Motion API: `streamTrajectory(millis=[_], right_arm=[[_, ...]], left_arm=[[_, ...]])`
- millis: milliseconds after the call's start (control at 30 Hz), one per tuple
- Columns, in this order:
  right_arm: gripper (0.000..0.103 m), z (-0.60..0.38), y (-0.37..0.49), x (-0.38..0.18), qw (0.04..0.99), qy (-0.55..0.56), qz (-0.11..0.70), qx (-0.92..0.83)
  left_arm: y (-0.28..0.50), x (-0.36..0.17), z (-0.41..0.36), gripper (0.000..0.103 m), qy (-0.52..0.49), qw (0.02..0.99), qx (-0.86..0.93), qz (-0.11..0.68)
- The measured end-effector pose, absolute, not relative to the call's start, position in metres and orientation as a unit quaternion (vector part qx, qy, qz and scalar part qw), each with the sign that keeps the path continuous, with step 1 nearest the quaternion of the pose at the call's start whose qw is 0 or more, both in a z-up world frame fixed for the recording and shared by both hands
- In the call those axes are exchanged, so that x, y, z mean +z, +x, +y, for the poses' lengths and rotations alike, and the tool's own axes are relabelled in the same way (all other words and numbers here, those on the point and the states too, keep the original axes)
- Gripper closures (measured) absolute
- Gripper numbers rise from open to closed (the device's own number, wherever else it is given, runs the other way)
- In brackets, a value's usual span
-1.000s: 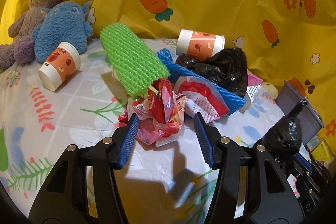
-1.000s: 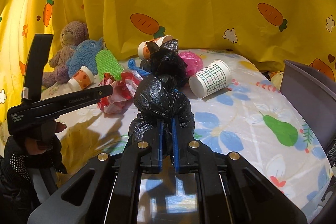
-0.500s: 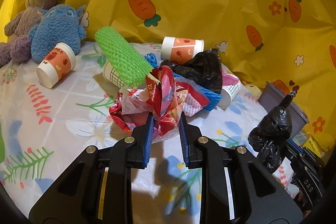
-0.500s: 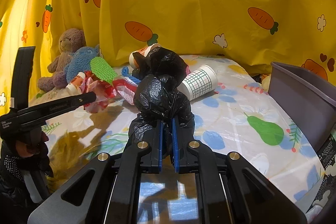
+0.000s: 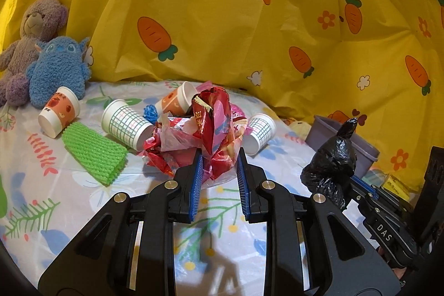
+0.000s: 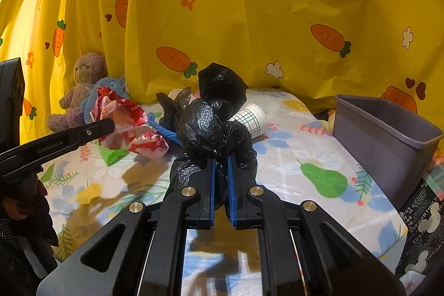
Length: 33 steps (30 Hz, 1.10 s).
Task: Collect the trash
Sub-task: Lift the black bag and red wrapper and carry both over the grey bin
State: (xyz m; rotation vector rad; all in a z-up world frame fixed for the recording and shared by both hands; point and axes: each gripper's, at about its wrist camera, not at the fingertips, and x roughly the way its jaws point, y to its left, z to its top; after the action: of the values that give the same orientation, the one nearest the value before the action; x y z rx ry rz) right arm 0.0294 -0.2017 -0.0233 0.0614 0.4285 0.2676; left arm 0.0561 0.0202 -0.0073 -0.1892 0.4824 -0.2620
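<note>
Red wrapper wad [image 5: 213, 129] clamped in left gripper [image 5: 219, 171], lifted above table centre; black bag [image 6: 213, 129] pinched in right gripper [image 6: 220, 185]; grey bin [image 6: 388, 135] far right, contents unseen; cups [image 5: 125, 124], green mesh [image 5: 94, 151] left to collect

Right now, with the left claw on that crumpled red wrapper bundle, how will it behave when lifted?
The red wrapper bundle looks thin and crinkled, so probably floppy and light. Loose folds spill beyond the left claw, so part may sag or slip free. It leans against a checked paper cup, which might roll.
</note>
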Motion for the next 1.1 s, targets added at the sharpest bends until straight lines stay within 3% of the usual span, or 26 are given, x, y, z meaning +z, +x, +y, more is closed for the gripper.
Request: streamTrajectory(millis=[367, 733, 1100], right_arm=[[0.094, -0.231, 0.026, -0.009, 0.977, 0.027, 0.191, 0.094], [0.094, -0.316, 0.045, 0.029, 0.991, 0.029, 0.127, -0.036], [0.094, -0.384, 0.075, 0.032, 0.983, 0.036, 0.117, -0.134]], left_arm=[[0.07, 0.006, -0.035, 0.08, -0.071, 0.952, -0.188, 0.232], [0.104, 0.041, -0.143, 0.08, -0.02, 0.934, -0.292, 0.207], [0.162, 0.049, -0.253, 0.08, 0.002, 0.906, -0.371, 0.205]])
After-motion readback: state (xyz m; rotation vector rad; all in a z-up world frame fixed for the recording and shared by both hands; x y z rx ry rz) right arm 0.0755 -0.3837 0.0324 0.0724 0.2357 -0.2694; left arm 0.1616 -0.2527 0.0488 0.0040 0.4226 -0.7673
